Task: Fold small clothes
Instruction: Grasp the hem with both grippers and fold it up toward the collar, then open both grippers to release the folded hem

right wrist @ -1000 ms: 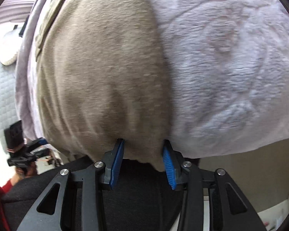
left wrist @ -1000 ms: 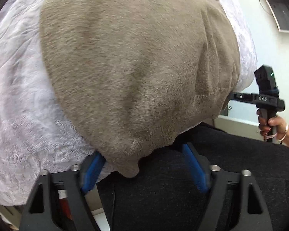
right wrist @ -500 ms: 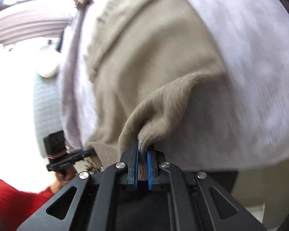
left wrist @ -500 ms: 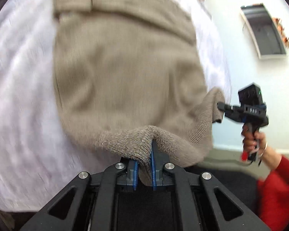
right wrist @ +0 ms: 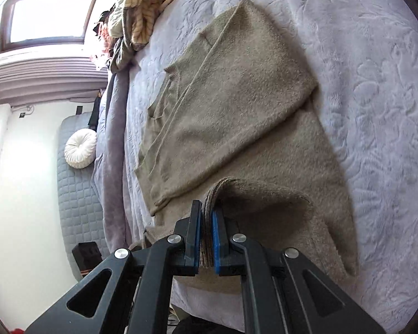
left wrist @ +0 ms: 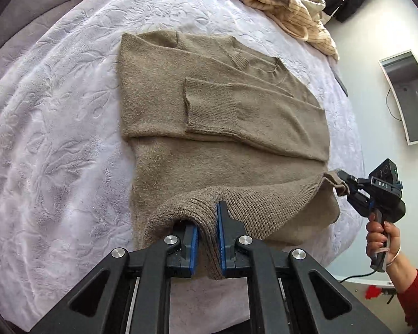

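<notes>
Pinching sweater (left wrist: 223, 144) hem, both fingers (left wrist: 192, 243) down-tilted

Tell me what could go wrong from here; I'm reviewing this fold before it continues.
1. The sleeves folded across the taupe knit sweater lie loose, so carrying the hem over might drag them askew.
2. The left claw and right claw pinch only thin hem edges; the knit could slip free.
</notes>
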